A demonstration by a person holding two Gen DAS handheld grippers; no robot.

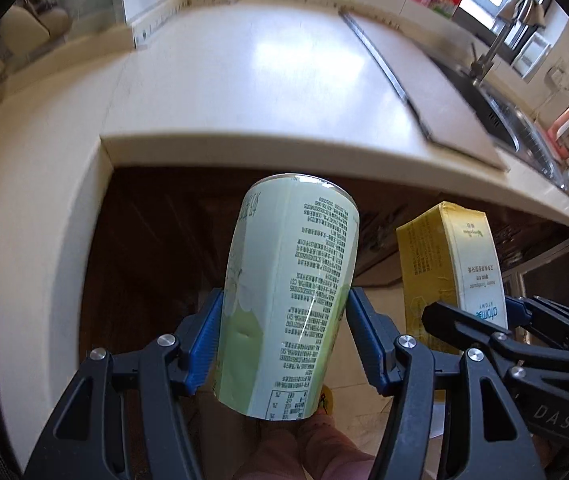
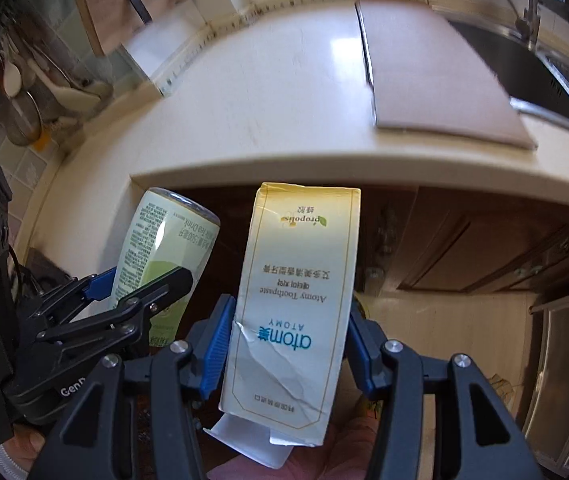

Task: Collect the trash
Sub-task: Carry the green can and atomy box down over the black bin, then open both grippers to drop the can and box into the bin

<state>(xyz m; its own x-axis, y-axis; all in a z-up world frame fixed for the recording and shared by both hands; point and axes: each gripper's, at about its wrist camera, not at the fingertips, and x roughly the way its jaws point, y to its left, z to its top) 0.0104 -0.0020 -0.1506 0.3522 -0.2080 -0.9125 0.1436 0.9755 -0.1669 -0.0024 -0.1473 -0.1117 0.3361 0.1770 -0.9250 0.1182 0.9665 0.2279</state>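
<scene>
Cream kitchen surface [image 1: 244, 80] curves ahead of me, a sink [image 2: 532, 64] at its right end and dark cupboards below its lip. My left fingers [image 1: 284, 344] pinch a pale green can [image 1: 288, 292] at mid-height, held in the air in front of the surface edge; my right fingers [image 2: 284, 344] pinch a yellow-and-white box [image 2: 296, 304] across its lower half, just beside the can. I judge the can light and likely empty, thin-walled, smooth and easy to dent, so the mid-body grip suits it. The box is creased cardboard, light and soft, apt to crumple if squeezed; a loose flap hangs from its near end. It reads "atomy", "Atomy Toothpaste" and "propolis", upside down. The can shows small print and "Tea Drink".
</scene>
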